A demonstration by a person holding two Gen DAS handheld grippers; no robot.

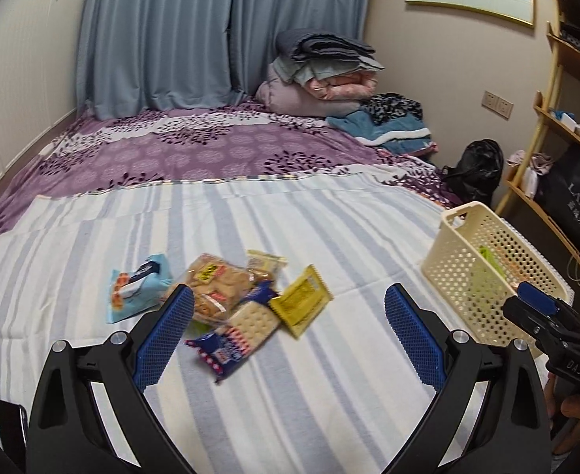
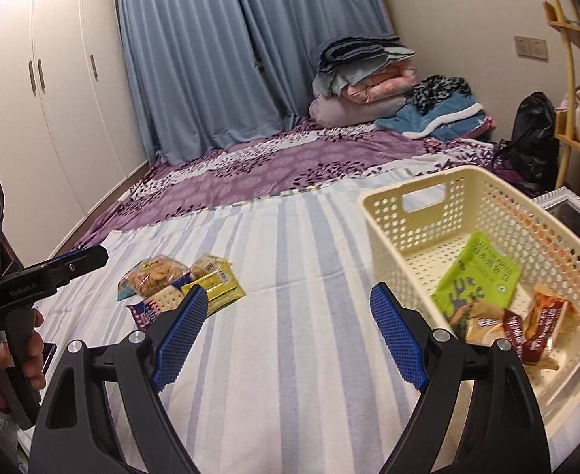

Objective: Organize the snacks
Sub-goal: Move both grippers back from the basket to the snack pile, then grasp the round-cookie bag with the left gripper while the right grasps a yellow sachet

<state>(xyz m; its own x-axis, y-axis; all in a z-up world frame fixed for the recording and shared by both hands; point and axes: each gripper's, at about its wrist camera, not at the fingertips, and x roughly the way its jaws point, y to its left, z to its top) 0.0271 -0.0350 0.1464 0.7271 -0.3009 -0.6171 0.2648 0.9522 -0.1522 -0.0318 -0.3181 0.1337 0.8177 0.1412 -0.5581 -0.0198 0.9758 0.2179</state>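
On the striped sheet, crinkly snack packets lie heaped; both claws gape, empty.

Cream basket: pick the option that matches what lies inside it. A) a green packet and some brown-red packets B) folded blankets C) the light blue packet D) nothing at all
A: the right wrist view shows a green packet and brown-red packets lying inside the cream basket.
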